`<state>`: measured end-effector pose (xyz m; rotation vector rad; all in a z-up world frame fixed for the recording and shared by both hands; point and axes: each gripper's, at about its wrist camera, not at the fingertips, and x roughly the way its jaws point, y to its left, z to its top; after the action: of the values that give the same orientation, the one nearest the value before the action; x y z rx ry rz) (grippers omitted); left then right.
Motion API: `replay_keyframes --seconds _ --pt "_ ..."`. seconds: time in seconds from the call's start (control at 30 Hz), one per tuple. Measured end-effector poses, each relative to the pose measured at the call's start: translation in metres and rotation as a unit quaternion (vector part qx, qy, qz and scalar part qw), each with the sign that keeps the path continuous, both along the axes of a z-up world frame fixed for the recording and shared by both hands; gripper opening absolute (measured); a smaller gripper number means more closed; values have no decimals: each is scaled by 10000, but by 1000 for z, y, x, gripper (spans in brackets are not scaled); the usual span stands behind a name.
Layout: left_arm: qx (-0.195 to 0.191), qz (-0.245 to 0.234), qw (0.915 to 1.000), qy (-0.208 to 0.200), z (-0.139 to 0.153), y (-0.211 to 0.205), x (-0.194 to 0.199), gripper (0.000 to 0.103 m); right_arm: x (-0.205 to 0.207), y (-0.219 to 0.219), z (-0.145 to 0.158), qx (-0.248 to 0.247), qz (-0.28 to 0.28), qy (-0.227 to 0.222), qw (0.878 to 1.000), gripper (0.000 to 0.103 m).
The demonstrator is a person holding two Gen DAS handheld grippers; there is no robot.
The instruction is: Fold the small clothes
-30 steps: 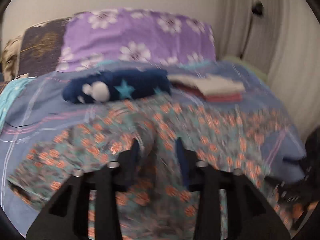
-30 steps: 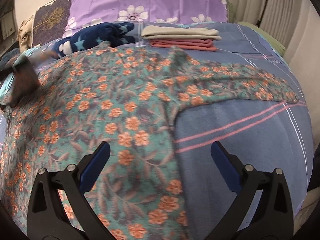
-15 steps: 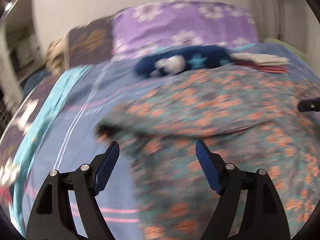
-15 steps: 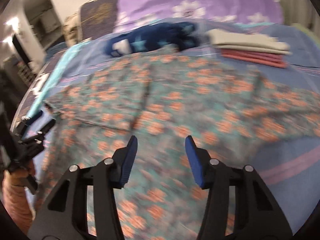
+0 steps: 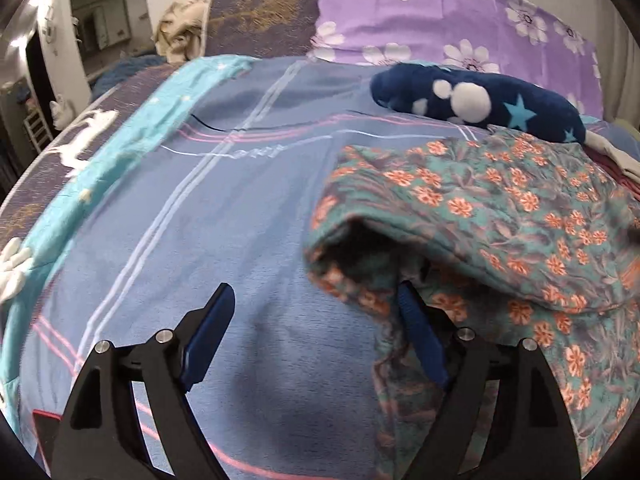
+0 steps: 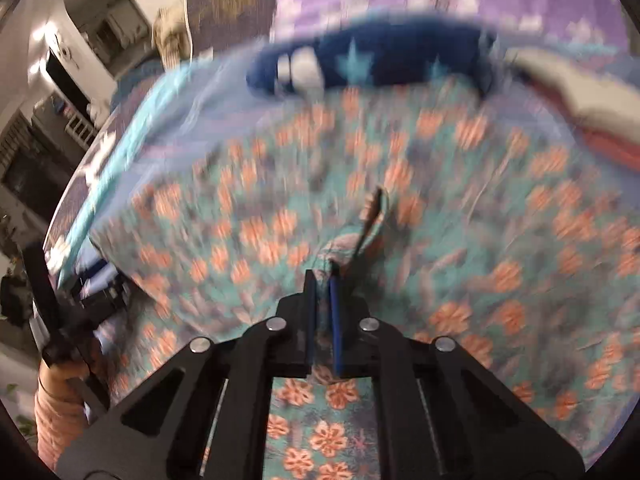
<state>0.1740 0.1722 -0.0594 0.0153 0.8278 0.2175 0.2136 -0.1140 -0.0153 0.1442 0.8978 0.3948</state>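
Broadly, the holdings of the bed (image 5: 248, 208), largest to smallest, with hazards noted first.

Hazards. The right tool (image 6: 323, 276) was clamped shut on a pinched ridge of the floral garment (image 5: 500, 216); the bite looked shallow, and a sideways pull could have let the thin cloth slide out of the pads. The left tool (image 5: 316, 312) had its jaws opening and held nothing, its right finger (image 5: 420, 332) tucked under the garment's loose, raised flap; that finger could have snagged the flap and dragged the fold crooked. The right wrist view was blurred, so the depth of the grip could not be confirmed.

Count.
- Bed, one, with blue striped cover.
- Purple flowered pillow (image 5: 452, 20), one, at the head; dark patterned pillow (image 5: 260, 16), one, beside it.
- Floral garment, one, teal with orange blossoms, spread over the right half of the bed, its left edge doubled back.
- Turquoise blanket (image 5: 120, 152), one, along the left side.
- Navy starred fleece bundle (image 5: 480, 100), one, just beyond the garment.
- Folded stack of clothes (image 6: 592, 120), one; cream over red layers, exact number unclear.
- Tools, two.
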Motion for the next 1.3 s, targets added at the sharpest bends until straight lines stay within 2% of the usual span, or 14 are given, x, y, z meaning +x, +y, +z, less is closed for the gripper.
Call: replay_keyframes --seconds 0.07,0.17,0.23,0.33,0.43,0.53,0.63,0.8,0.87,0.93,1.1,1.17,1.23,1.3 --pt "264 42 9996 -72 3 -1 -6 83 -12 -16 26 -14 -145 -460 9988 6" --pt "716 -118 9971 -225 8 -9 -21 83 -25 -46 46 -493 -508 -895 9935 6" --pt "876 -299 9953 -266 8 -15 -26 83 -20 -68 35 -624 -642 -705 9935 8" --pt "1046 -455 9933 -183 5 -24 -29 83 -6 -92 -5 -492 -773 79 9958 13" --pt "1091 -433 9929 -176 7 -23 -31 83 -6 -108 -30 -529 -1032 372 9926 16" --pt "988 -414 9941 -176 10 -17 -35 83 -12 -116 -32 -316 -1044 399 9932 17" --pt "413 -615 9970 -210 19 -9 -46 82 -20 -119 -25 -274 -949 305 9946 36" --pt "-618 -913 9922 -587 47 3 -57 60 -26 -110 -23 -129 -694 247 9972 37" --pt "-724 -869 9915 -637 54 9 -48 49 -27 -102 -29 -221 -542 239 9980 37" --pt "-760 -790 9923 -569 54 13 -29 44 -27 -98 -38 -381 -518 323 9974 37" --pt "-955 -716 9928 37 29 17 29 44 -31 -96 -55 -548 -508 197 9970 37" --pt "-1107 -846 9900 207 19 9 34 44 -34 -96 -54 -621 -475 184 9968 37" --pt "-947 -1027 9899 227 12 -7 31 45 -33 -97 -50 -694 -516 252 9959 37" --pt "-516 -1126 9920 227 4 -23 22 51 -25 -98 -32 -691 -676 248 9950 37"
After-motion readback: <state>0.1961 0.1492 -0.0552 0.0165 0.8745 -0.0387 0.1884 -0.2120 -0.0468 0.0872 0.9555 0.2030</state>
